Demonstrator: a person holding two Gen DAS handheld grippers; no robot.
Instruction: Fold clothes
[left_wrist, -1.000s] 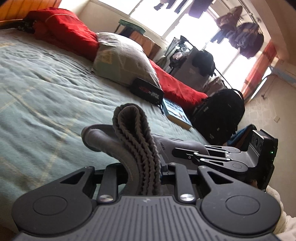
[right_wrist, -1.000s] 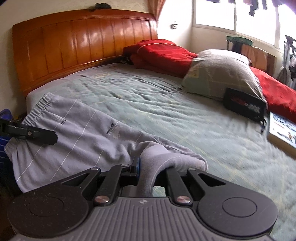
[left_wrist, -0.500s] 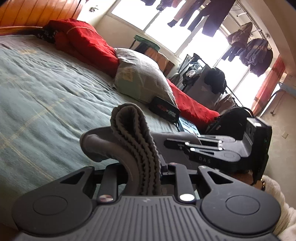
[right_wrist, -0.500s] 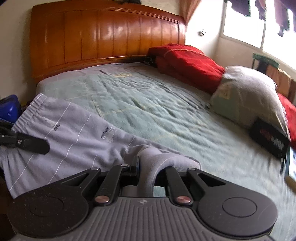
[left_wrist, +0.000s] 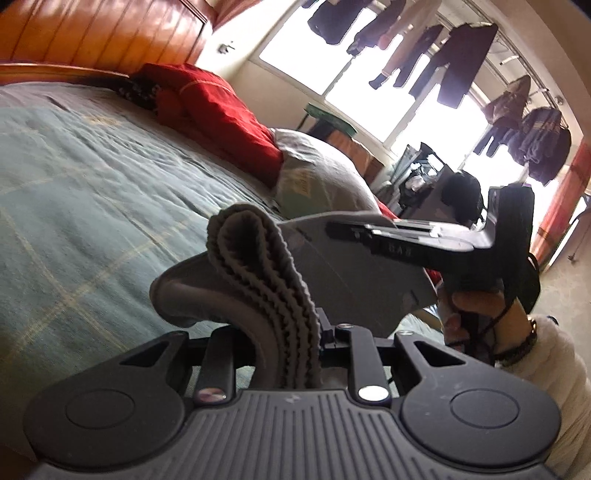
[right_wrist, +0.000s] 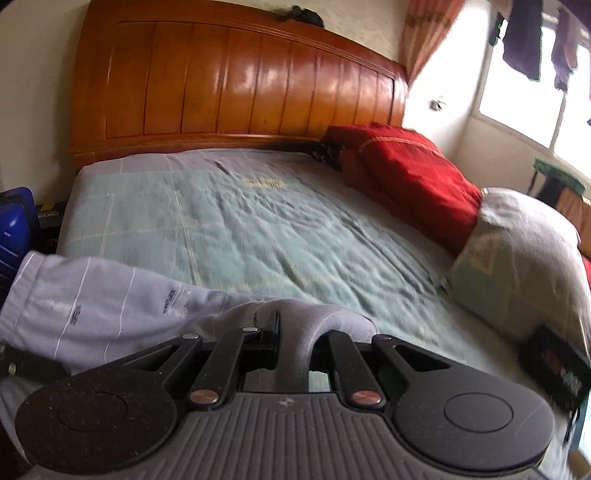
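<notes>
Light grey shorts (right_wrist: 96, 306) with thin white stripes hang stretched between my two grippers above the near edge of the green bed (right_wrist: 258, 229). My left gripper (left_wrist: 284, 354) is shut on the ribbed elastic waistband (left_wrist: 258, 273), which bulges up between its fingers. My right gripper (right_wrist: 295, 354) is shut on a fold of the shorts' hem; it also shows from the side in the left wrist view (left_wrist: 424, 240), held in a hand. A tip of the left gripper shows at the left edge of the right wrist view (right_wrist: 22, 365).
A wooden headboard (right_wrist: 240, 88) stands at the far end. A red quilt (right_wrist: 406, 170), a grey pillow (right_wrist: 524, 258) and a black pouch (right_wrist: 554, 365) lie along the bed's right side. Clothes (left_wrist: 454, 66) hang at the bright window. A blue object (right_wrist: 13, 229) stands left of the bed.
Both grippers have lifted and swung towards the headboard with the shorts held. The shorts now hang more off the bed, and the right gripper sits higher in the left wrist view.
</notes>
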